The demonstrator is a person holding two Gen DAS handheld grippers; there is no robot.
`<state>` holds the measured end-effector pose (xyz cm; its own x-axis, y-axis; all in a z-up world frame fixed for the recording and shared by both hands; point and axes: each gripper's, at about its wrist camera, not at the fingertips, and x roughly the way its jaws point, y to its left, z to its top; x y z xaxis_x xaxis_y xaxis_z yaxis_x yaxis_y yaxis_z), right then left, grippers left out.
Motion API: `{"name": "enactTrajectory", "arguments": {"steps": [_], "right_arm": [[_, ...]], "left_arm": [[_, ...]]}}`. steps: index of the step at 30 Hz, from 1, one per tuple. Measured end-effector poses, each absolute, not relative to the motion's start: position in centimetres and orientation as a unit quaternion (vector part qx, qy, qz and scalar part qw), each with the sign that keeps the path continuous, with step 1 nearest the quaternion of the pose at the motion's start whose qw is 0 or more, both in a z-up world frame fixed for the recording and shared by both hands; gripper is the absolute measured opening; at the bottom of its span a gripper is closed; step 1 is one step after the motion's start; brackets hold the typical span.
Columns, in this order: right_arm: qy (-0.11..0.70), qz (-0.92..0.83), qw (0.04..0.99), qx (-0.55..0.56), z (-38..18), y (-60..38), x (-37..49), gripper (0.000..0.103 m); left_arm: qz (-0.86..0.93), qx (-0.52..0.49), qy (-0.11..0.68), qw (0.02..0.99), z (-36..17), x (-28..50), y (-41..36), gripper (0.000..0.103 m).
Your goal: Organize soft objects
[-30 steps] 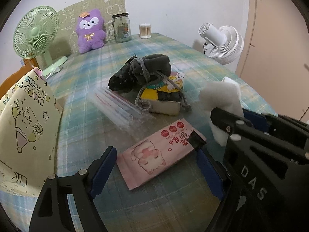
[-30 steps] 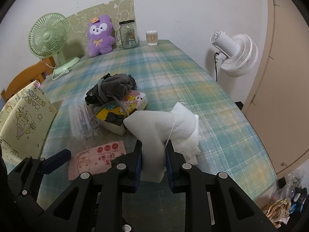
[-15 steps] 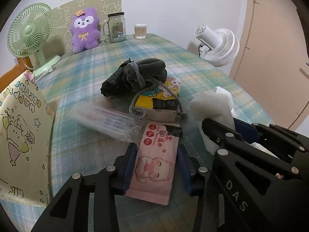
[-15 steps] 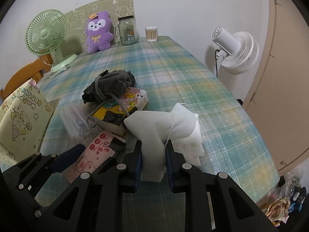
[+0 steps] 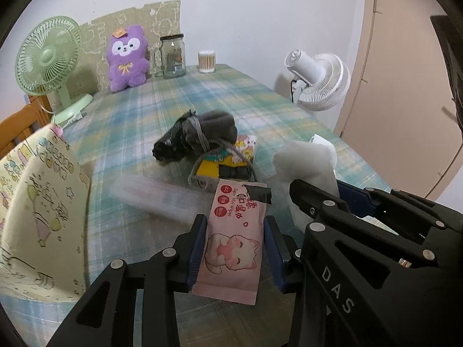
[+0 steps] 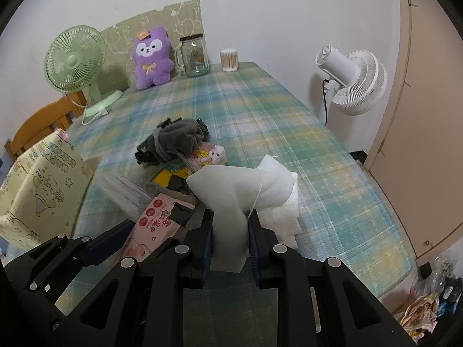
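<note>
At the lower centre of the left wrist view, the left claw (image 5: 235,238) is clamping the pink wipes pack (image 5: 233,241) above the plaid desk (image 5: 139,115), while the right claw (image 6: 230,234) is pinching white foam sheets (image 6: 231,199) at lower centre.

Both wrist cameras sit low over the plaid table's (image 5: 231,92) near end, facing its far wall. They share the pink wipes pack (image 5: 234,237) (image 6: 153,228), close below each lens.

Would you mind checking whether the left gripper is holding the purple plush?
No, the left gripper is shut on the pink wipes pack; the purple plush sits far back by the wall.
</note>
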<state>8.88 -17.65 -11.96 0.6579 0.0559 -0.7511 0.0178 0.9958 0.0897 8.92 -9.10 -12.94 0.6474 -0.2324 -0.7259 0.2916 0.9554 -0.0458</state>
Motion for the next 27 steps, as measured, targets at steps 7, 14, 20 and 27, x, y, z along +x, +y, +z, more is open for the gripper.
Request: {"name": "enactTrajectory", "arguments": {"steps": [7,14,20,27], "right_arm": [[0.392,0.012,0.919,0.043,-9.6,-17.5,8.5,0.024],[0.373,0.015,0.927,0.042,-7.2,-17.2,8.4,0.024],[0.357,0.022,0.933,0.039,-5.2,-16.6,8.4,0.024],[0.341,0.029,0.939,0.037,-3.2,-15.9,8.2,0.024]], "left_arm": [[-0.141,0.033,0.376,0.915,-10.7,8.6,-8.9,0.04],[-0.136,0.032,0.356,0.924,-8.6,8.3,-8.4,0.04],[-0.128,0.032,0.338,0.932,-6.6,8.1,-7.7,0.04],[-0.12,0.032,0.322,0.939,-4.9,7.8,-7.0,0.04]]}}
